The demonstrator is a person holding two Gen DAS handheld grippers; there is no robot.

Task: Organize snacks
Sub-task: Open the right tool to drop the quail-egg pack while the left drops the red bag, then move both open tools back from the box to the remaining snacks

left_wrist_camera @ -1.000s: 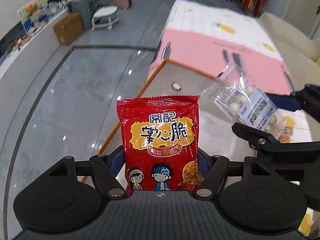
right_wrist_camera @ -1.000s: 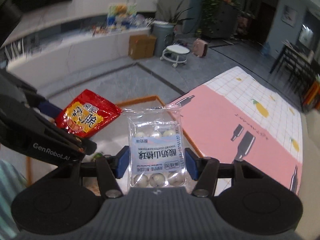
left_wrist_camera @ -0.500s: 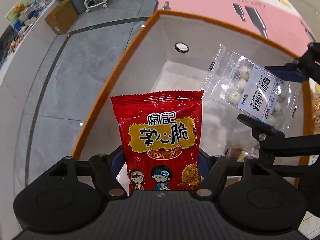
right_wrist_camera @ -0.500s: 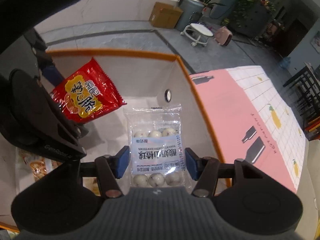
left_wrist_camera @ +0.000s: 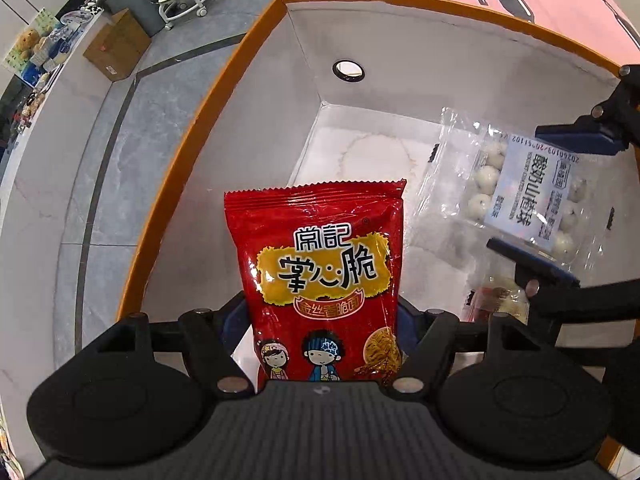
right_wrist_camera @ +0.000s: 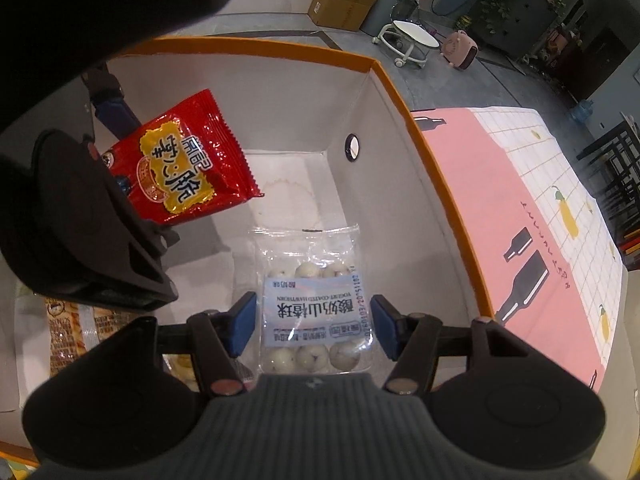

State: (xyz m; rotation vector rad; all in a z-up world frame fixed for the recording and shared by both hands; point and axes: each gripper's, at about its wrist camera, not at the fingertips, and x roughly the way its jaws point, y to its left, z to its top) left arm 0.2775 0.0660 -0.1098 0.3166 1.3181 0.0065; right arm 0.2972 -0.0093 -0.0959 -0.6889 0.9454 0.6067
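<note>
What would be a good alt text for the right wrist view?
The right tool holds a clear packet of white hawthorn balls over a white box with an orange rim. At left, the left tool grips a red snack bag.

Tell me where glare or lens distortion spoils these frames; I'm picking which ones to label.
Left wrist view: white glare streaks on the glossy red snack bag, though the print stays readable; the fisheye bends the box's orange rim into a curve. Right wrist view: reflections wash across the clear bag of white balls, and the dark left gripper body fills the upper left corner.
</note>
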